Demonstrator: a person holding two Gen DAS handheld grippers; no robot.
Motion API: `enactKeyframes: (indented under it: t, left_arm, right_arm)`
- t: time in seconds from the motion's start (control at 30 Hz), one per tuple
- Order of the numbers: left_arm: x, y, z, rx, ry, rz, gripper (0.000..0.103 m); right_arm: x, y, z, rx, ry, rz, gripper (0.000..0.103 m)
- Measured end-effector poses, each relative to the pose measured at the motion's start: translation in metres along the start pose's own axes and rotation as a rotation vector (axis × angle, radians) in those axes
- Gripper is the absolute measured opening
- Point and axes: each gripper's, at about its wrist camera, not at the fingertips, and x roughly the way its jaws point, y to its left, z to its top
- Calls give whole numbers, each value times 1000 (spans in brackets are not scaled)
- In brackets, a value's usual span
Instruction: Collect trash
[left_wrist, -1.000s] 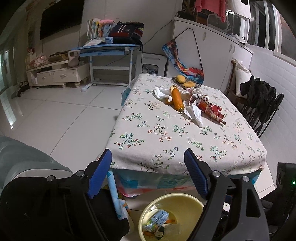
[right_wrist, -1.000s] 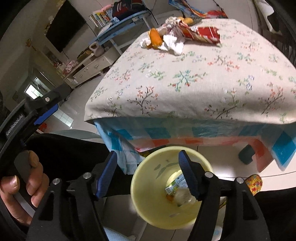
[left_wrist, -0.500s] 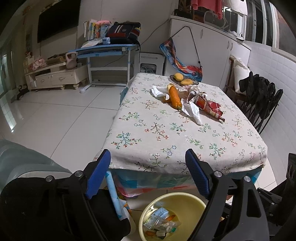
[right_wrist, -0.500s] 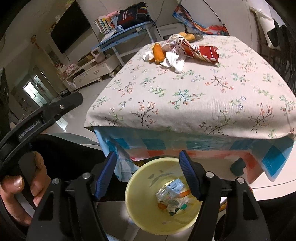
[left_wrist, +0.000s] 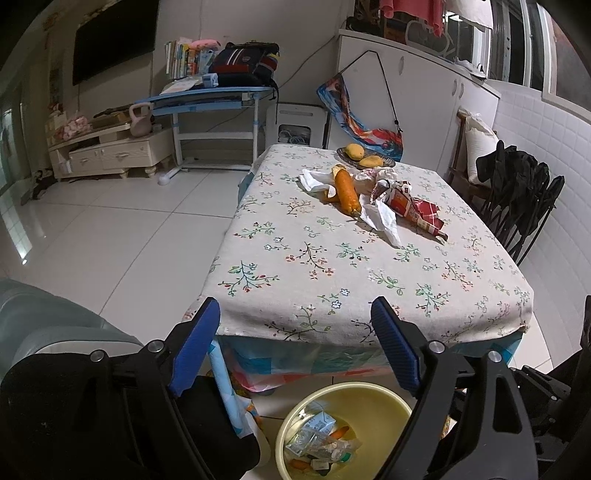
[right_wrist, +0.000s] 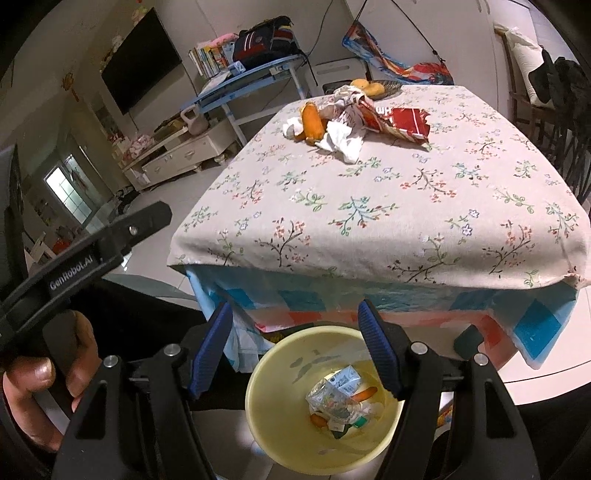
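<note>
The left hand-held gripper (left_wrist: 295, 345) is held wide apart with nothing between its blue pads (left_wrist: 194, 345), above the near edge of the surface (left_wrist: 332, 266), which is covered by a floral tablecloth; a person's hand (right_wrist: 40, 384) is seen gripping its handle at the left of the right wrist view; the right hand-held gripper (right_wrist: 295, 349) is likewise spread open and empty, poised over the yellow bin (right_wrist: 284, 439) that stands on the floor just in front of the surface; inside the bin a crumpled drink carton (right_wrist: 341, 386), clear wrappers and small orange scraps are seen. On the far half of the surface the uncollected trash is gathered in one cluster: at its left a carrot (left_wrist: 345, 186) is laid on white crumpled paper (left_wrist: 384, 219); to the right, touching the paper, a torn red snack bag (left_wrist: 417, 210) is spread; behind them, at the far edge, a dish with two mangoes (left_wrist: 364, 157) is set.
</note>
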Motion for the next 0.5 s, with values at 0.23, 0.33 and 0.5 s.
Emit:
enactKeyframes:
  t: [0.23, 0.33, 0.5]
  left_arm:
    - [-1, -5, 4, 5, 0, -22, 81]
    - [-2, -6, 7, 10, -2, -30, 81]
    - [1, -3, 15, 1, 9, -39, 81]
  right_arm:
    - [-8, -5, 8, 31, -32, 16, 68]
    - [-8, -6, 13, 44, -38, 23, 68]
    - [-6, -9, 21, 55, -36, 33, 68]
